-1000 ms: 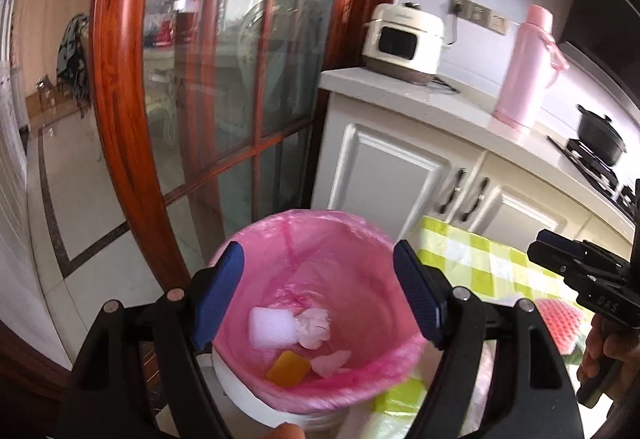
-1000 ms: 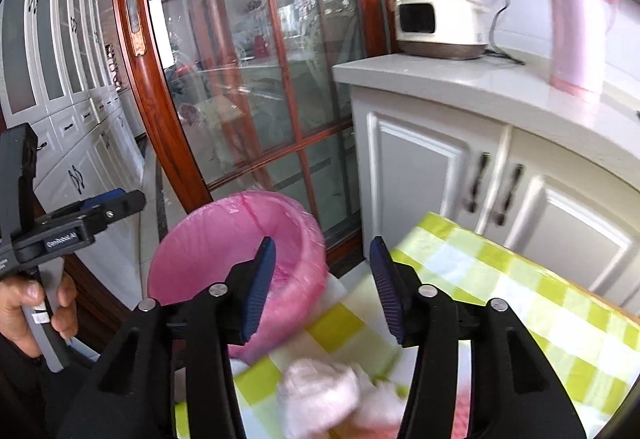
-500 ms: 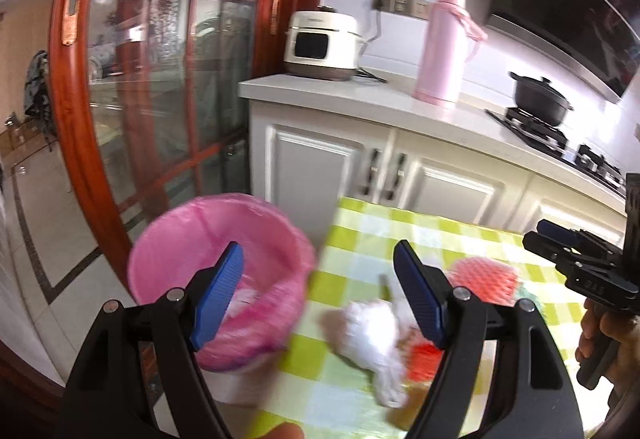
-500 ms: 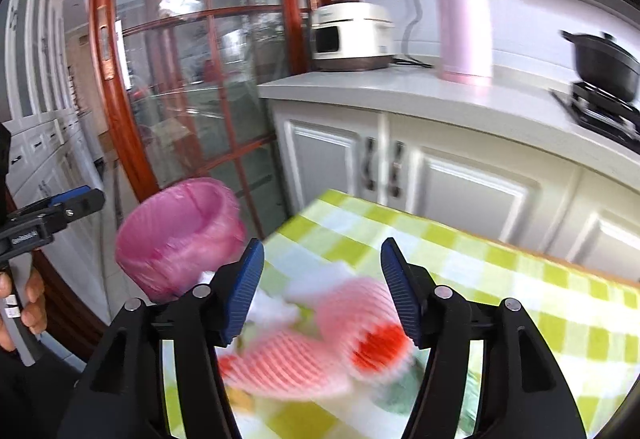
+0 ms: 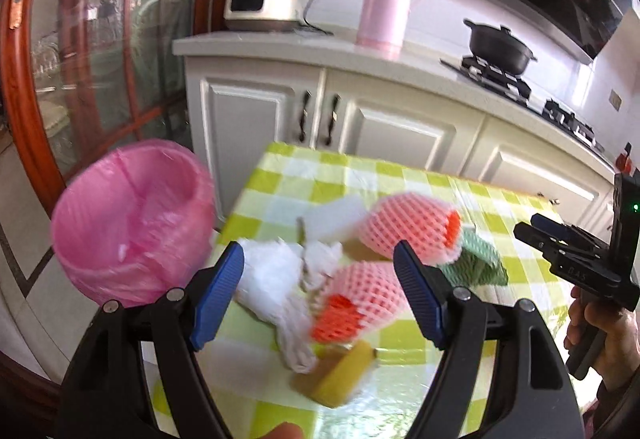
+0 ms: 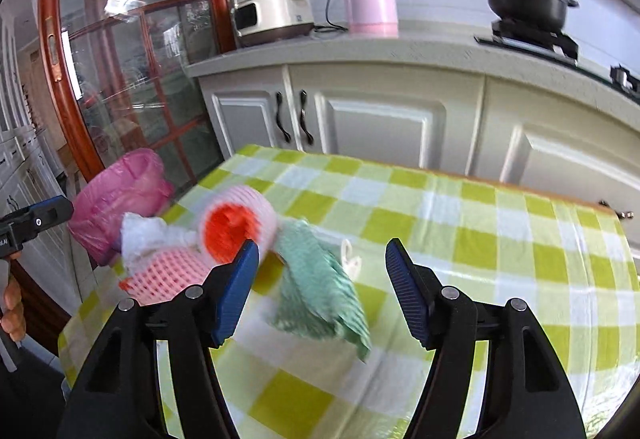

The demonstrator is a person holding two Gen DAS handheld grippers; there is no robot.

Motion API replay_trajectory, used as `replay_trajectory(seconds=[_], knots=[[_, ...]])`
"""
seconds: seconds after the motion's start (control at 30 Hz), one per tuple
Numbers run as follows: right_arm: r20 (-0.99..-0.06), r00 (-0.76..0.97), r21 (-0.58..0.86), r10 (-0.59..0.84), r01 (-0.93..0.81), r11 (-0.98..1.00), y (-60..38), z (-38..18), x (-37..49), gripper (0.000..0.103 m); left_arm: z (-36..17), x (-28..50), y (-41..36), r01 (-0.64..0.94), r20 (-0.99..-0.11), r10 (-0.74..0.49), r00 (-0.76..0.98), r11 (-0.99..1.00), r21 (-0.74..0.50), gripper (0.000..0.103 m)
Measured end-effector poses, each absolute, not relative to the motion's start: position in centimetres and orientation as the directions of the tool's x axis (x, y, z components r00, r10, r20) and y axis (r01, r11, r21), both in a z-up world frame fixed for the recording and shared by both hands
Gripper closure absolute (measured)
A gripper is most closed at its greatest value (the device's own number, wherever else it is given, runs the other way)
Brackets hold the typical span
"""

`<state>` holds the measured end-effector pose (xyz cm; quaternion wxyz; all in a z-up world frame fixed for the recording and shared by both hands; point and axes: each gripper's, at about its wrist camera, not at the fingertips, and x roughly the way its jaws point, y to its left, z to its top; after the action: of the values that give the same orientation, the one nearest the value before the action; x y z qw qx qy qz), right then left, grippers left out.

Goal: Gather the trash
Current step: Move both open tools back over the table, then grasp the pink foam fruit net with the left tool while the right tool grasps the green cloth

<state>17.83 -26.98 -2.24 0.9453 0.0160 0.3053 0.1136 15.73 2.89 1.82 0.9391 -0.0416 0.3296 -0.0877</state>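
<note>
- My left tongs (image 5: pixel 318 293) gape wide, holding nothing, above the white bag (image 5: pixel 272 279) and foam nets (image 5: pixel 360 303).
- My right tongs (image 6: pixel 320 289) gape wide, holding nothing, above a green net (image 6: pixel 316 295).
- The trash lies heaped on the table's (image 6: pixel 480 239) left end.
- The pink bin (image 5: pixel 132 227) stands beyond that edge.

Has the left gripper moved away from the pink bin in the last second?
Yes. The left gripper, earlier right above the pink bin, has swung right; the bin now sits left of it, with table trash between its open jaws.

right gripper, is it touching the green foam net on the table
Cannot tell. In the right wrist view the right gripper is open with the green foam net between its fingers, but blur hides whether either pad meets it.
</note>
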Motion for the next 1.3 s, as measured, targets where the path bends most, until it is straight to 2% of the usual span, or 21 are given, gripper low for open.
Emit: replay_trajectory(seconds=[0.23,0.73,0.83,0.9,0.93,1.0,1.03,1.17,1.3], knots=[[-0.622,0.749,0.12,0.226,-0.194,0.974,-28.0,-5.5,18.5,0.04,-1.2,17.2,-0.4,0.197,-0.665,-0.237,0.709,0.971,-0.136,0.028],[-0.681,0.69,0.105,0.246,-0.24,0.965,-26.1,-8.3,21.2,0.04,-7.0,20.4,-3.7,0.259,-0.789,-0.26,0.557,0.957,-0.133,0.028],[-0.697,0.675,0.098,0.243,-0.246,0.964,-25.8,-9.0,21.4,0.046,-7.5,20.6,-4.0,0.264,-0.798,-0.255,0.546,0.956,-0.126,0.029],[-0.704,0.668,0.095,0.242,-0.25,0.964,-25.6,-9.4,21.4,0.059,-7.9,20.7,-4.3,0.271,-0.809,-0.242,0.536,0.957,-0.107,0.03],[-0.707,0.665,0.094,0.242,-0.25,0.964,-25.6,-9.5,21.4,0.066,-8.2,20.7,-4.4,0.276,-0.813,-0.237,0.532,0.956,-0.099,0.033],[-0.71,0.66,0.099,0.246,-0.252,0.963,-25.7,-9.6,21.4,0.073,-8.5,20.8,-4.7,0.283,-0.822,-0.231,0.52,0.955,-0.089,0.046],[-0.711,0.659,0.098,0.247,-0.255,0.962,-25.7,-9.6,21.3,0.076,-8.6,20.9,-4.8,0.287,-0.826,-0.23,0.514,0.954,-0.087,0.055],[-0.703,0.666,0.095,0.248,-0.258,0.961,-25.9,-9.4,20.9,0.087,-8.5,20.8,-4.9,0.309,-0.825,-0.249,0.507,0.946,-0.096,0.075],[-0.69,0.679,0.092,0.25,-0.261,0.961,-26.1,-8.7,20.3,0.092,-7.5,20.2,-4.9,0.327,-0.81,-0.272,0.52,0.939,-0.106,0.079]])
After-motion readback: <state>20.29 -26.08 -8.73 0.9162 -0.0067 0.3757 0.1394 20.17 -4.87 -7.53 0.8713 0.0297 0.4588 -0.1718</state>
